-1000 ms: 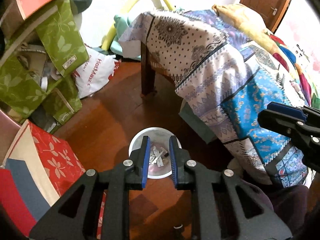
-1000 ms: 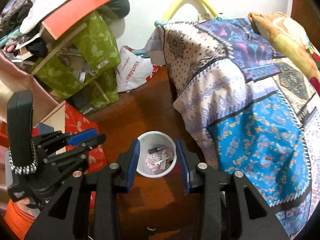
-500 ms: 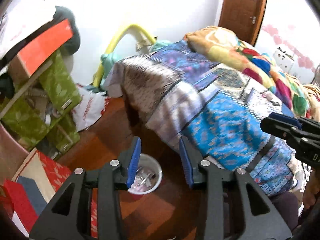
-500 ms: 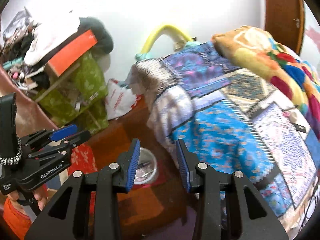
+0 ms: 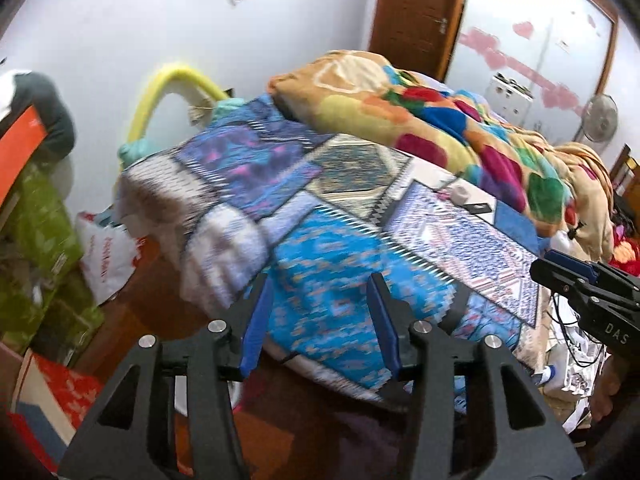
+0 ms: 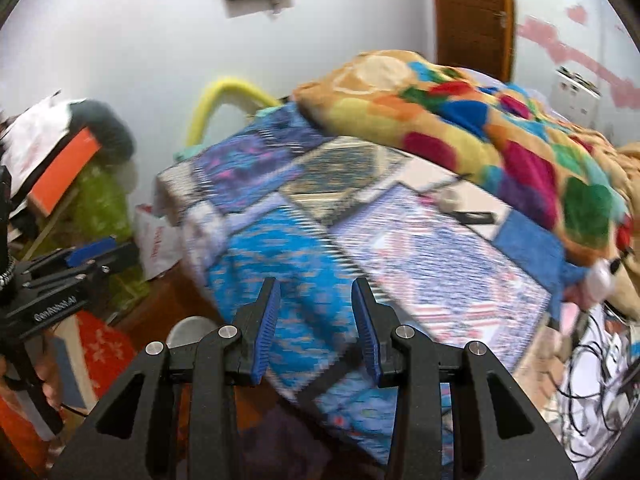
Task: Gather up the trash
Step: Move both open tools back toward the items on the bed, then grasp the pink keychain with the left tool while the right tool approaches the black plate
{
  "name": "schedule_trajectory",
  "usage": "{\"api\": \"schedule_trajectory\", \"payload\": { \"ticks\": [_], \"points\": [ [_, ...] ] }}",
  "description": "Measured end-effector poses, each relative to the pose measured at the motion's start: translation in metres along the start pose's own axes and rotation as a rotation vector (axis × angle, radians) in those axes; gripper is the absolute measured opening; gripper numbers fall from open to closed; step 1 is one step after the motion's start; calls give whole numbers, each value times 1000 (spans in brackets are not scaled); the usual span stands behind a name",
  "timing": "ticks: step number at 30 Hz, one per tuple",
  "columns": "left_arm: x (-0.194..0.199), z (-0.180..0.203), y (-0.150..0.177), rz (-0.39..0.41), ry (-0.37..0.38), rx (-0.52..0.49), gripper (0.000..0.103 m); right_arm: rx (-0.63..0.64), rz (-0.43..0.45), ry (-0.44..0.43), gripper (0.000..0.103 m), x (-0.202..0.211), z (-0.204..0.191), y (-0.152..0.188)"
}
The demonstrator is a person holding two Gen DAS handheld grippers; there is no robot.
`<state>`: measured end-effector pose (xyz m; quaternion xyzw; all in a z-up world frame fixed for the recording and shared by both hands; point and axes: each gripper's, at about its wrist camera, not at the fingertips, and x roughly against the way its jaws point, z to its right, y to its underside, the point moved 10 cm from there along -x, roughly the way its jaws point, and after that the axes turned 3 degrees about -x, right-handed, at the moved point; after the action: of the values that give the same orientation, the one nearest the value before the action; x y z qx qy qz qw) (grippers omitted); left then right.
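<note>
1. On the far left, green boxes [image 5: 36, 240] are piled up, with an orange board [image 5: 20, 152] on top. A red flowered box [image 5: 60, 392] sits on the floor below them.
2. A white bag [image 5: 108, 256] with red letters leans by the wall, and a yellow tube [image 5: 160, 92] curves up behind the bed.
3. The white bin [image 6: 190, 330] stands on the wood floor by the bed's corner. The grippers' black arms hide most of it, so only its rim shows.
4. The left gripper [image 5: 318, 322] hangs over the edge of the bed. Its jaws are opening and nothing is between them.
5. The bed [image 5: 340, 208] fills the middle. It wears a blue patchwork cover.
6. The right gripper [image 6: 316, 328] also hangs over the bed. Its jaws stand apart and hold nothing.
7. A small white lump [image 5: 460, 192] and a flat black thing [image 5: 480, 207] lie on the bed, well away from both grippers. What they are is too blurry to tell.
8. A bright spotted blanket [image 5: 440, 120] is heaped along the far side of the bed.
9. A brown door [image 5: 416, 12] stands behind it.
10. On the far right, black cords [image 6: 592, 364] lie in a tangle beside the bed.
</note>
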<state>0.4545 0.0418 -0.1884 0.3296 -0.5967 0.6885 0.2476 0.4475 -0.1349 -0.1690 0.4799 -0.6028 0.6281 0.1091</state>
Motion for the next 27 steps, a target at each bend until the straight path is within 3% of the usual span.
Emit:
{"api": "schedule_trajectory", "payload": {
  "ticks": [10, 15, 20, 22, 24, 27],
  "points": [
    [-76, 98, -23, -50, 88, -129, 49, -169, -44, 100, 34, -29, 116, 16],
    [-116, 131, -23, -113, 148, -155, 49, -229, -87, 132, 34, -53, 156, 27],
    [-151, 149, -24, -135, 147, -196, 49, -236, -111, 140, 34, -77, 179, 23],
    [-162, 154, -26, -145, 165, -193, 49, -241, -116, 142, 41, -87, 185, 17],
    [-175, 159, -29, -153, 180, -187, 49, -249, -105, 142, 65, -94, 192, 9],
    [-190, 163, -32, -165, 202, -185, 49, -264, -74, 155, 72, -107, 199, -7]
  ]
}}
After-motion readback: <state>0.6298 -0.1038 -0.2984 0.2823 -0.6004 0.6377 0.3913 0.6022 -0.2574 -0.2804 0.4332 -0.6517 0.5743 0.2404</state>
